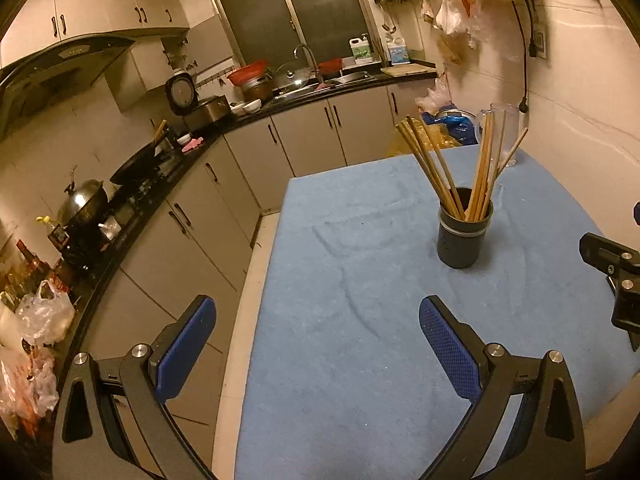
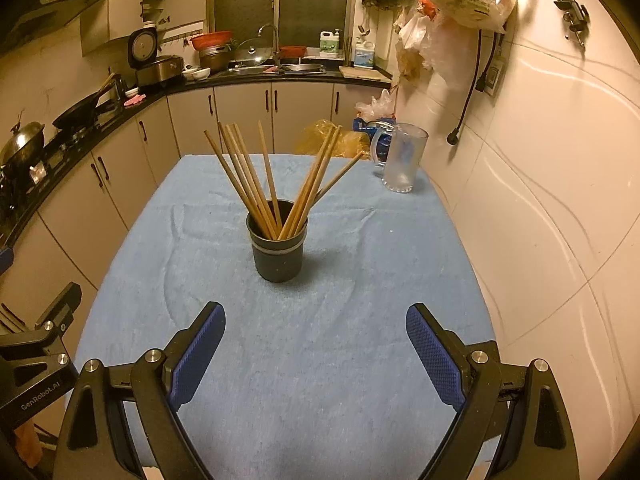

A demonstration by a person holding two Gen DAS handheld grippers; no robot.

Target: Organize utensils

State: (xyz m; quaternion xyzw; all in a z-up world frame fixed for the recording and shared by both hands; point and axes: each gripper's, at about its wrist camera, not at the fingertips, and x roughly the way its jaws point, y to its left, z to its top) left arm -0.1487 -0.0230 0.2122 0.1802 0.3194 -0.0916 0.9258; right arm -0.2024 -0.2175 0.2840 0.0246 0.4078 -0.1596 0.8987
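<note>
Wooden chopsticks [image 2: 256,184] seen bunched upright in dark round holder [image 2: 278,254], splayed in two fans, tips tilted left and right. Pale band noted round holder below rim. Holder placed mid-surface on blue cloth [image 2: 320,360], toward far edge. Glass mug [image 2: 402,160] stood near far right corner, apart from holder. Left gripper [image 1: 318,312] and right gripper [image 2: 316,316] held over near edge, jaws spread wide, nothing gripped.

A blue towel [image 2: 280,360] covers the table. A dark cup [image 2: 278,254] of chopsticks [image 2: 256,184] stands on it, ahead of the right claw [image 2: 316,350]. Farther off to the right stands what looks like a glass mug [image 2: 402,160].
</note>
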